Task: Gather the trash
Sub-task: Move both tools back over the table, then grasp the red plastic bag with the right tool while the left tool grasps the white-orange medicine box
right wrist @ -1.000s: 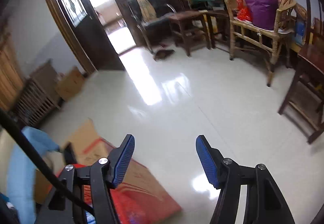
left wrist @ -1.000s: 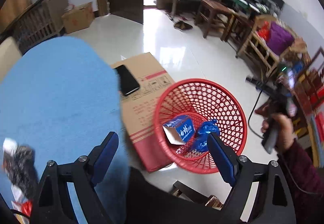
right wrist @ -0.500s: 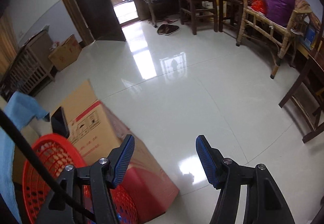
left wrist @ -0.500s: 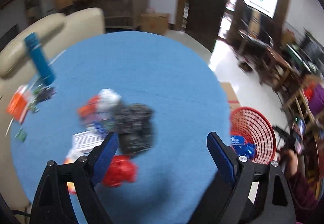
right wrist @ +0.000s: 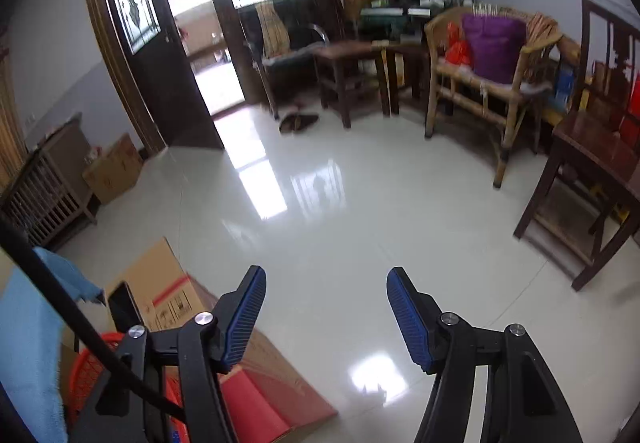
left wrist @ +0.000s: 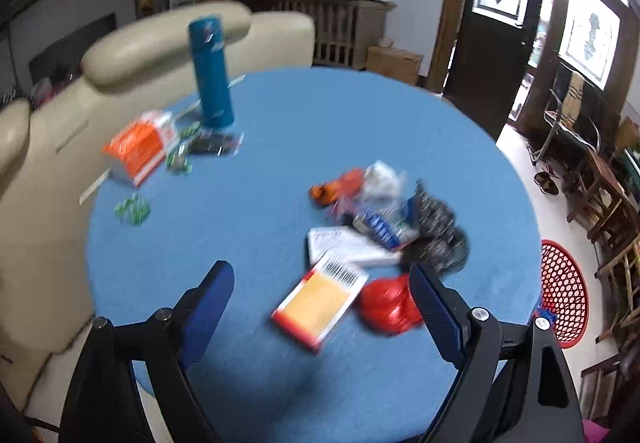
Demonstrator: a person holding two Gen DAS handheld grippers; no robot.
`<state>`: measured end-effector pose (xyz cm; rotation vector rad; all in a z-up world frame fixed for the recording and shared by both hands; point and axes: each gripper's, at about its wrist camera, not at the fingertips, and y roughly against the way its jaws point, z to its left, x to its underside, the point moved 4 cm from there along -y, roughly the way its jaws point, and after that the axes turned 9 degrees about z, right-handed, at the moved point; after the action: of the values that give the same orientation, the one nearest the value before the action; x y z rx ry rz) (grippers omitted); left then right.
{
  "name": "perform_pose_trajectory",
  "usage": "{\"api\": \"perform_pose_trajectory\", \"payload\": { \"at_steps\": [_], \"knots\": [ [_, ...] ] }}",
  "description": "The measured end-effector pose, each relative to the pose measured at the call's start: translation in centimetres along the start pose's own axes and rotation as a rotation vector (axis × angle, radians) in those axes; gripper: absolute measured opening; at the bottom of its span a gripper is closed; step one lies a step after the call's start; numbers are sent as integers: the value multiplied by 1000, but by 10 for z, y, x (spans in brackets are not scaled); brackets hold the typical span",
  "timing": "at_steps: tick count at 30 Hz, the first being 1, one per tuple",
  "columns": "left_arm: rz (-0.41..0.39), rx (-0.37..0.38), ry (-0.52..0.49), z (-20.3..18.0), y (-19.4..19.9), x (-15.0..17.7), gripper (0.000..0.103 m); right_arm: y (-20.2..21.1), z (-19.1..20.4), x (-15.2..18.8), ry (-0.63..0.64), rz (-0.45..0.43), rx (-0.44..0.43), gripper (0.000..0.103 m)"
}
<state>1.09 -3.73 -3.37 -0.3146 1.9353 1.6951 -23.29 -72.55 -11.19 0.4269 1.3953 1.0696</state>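
On the round blue cloth table (left wrist: 248,203), the tall teal flask (left wrist: 211,71) stands far left. The left gripper (left wrist: 322,307) hangs wide and empty over the flat yellow-and-red carton (left wrist: 318,301); the crumpled red wrapper (left wrist: 386,305) and mixed litter sit just right. The risk I see: pads sliding off that thin, stiff box. The red mesh basket (left wrist: 564,295) waits right, below the table edge. The right gripper (right wrist: 326,313), wide and empty, faces glossy tiles.

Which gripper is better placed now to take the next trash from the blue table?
Left. The left gripper hangs open over the table, the yellow box between its fingers. The right gripper faces bare floor.
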Motion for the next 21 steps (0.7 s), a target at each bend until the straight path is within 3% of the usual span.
{"api": "perform_pose_trajectory", "payload": {
  "at_steps": [3, 7, 10, 14, 21],
  "knots": [
    [17, -12, -21, 5, -9, 13, 89, 43, 17, -11, 41, -18, -140, 67],
    [23, -11, -58, 9, -14, 22, 89, 79, 101, 9, 204, 48, -410, 67],
    [42, 0, -56, 19, -20, 29, 89, 96, 190, 61, 399, 169, -607, 67],
    [68, 19, -41, 29, -32, 37, 89, 113, 303, 159, 677, 381, -810, 67],
    [71, 21, -86, 40, -37, 48, 89, 137, 426, 305, 1003, 657, -938, 66]
  ]
}}
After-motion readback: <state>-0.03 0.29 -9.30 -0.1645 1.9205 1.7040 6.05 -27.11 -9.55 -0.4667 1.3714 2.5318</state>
